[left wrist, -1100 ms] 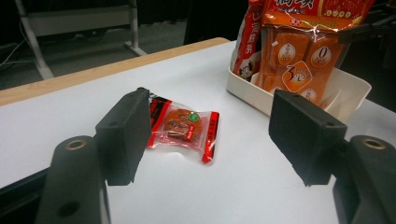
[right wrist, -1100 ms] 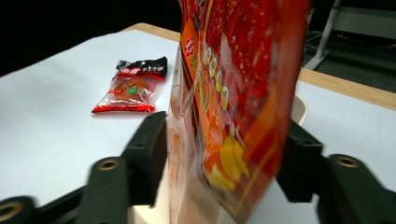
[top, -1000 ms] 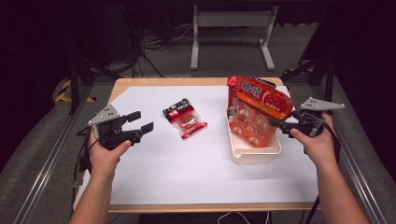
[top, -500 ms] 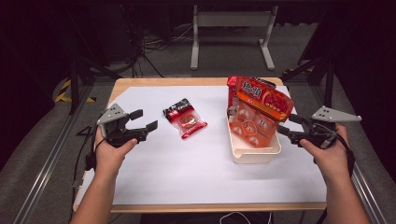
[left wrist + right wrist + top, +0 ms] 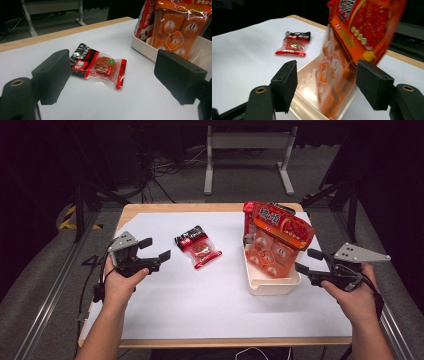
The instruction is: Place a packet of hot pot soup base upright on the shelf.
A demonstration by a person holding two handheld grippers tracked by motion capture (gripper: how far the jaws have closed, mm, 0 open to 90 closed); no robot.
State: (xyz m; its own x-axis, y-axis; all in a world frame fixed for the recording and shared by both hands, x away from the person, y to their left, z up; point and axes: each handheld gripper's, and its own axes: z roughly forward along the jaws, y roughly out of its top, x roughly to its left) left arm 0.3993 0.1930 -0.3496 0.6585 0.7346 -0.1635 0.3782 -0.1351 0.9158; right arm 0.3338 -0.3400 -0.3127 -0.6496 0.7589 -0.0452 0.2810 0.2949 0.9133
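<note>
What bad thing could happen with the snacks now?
1. The big orange bag stands tall and tilted in the small white bin; a bump from the right gripper close by might tip it out.
2. The small red packet lies flat, so the left gripper may slide it instead of pinching it.

A small clear plastic snack packet (image 5: 197, 247) showed a black-and-red printed end, red edges and a brown-orange contents. Large orange-and-red foil snack bags (image 5: 276, 235), printed with white and yellow characters, stood in a cream plastic tub (image 5: 272, 284) on a white sheet over a pale wooden table (image 5: 170, 208).
</note>
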